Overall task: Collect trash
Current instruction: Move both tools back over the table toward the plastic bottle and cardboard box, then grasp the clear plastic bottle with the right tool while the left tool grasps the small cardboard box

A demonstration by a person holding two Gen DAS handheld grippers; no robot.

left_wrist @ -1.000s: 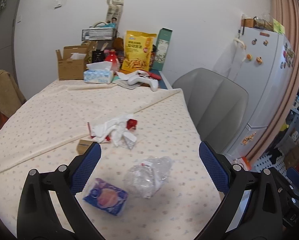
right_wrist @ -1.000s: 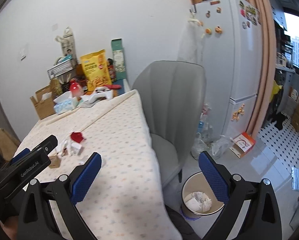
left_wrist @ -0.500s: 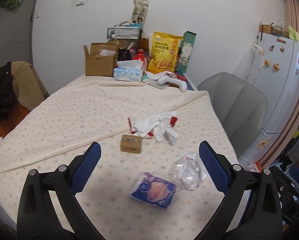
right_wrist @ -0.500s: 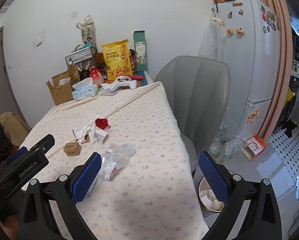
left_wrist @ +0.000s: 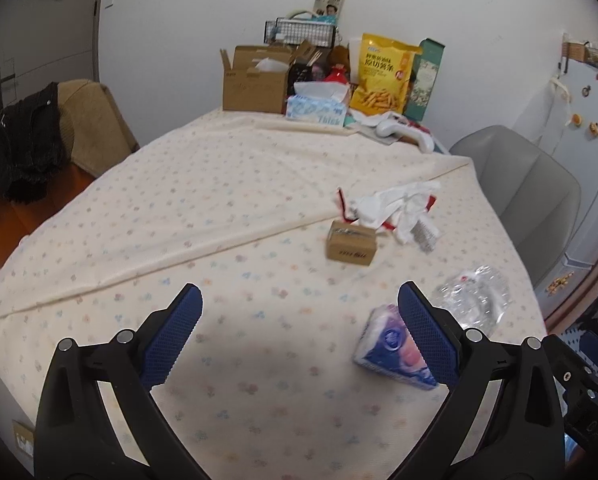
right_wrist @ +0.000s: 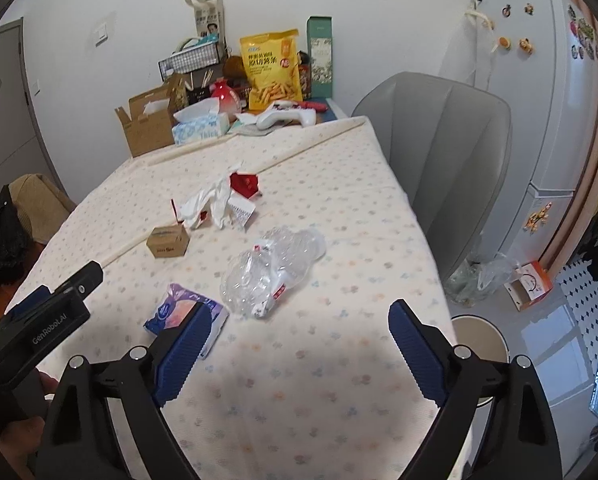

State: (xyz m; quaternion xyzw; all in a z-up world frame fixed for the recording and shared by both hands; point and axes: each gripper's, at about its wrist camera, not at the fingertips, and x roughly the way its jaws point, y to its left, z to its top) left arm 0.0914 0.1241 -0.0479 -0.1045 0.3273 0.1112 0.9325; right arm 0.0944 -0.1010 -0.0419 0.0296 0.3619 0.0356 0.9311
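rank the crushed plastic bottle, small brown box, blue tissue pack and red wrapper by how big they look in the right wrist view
1. crushed plastic bottle, plainly the largest.
2. blue tissue pack, partly hidden behind a gripper finger and nearer the camera, so its rank is unsure.
3. small brown box.
4. red wrapper, though farther off, so close to the box.

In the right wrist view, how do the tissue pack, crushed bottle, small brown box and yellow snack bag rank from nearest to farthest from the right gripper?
From the right gripper, nearest first:
1. Tissue pack, at its left jaw.
2. Crushed bottle, just ahead, mid-table.
3. Small brown box, farther, to the left.
4. Yellow snack bag, at the table's far end by the wall.
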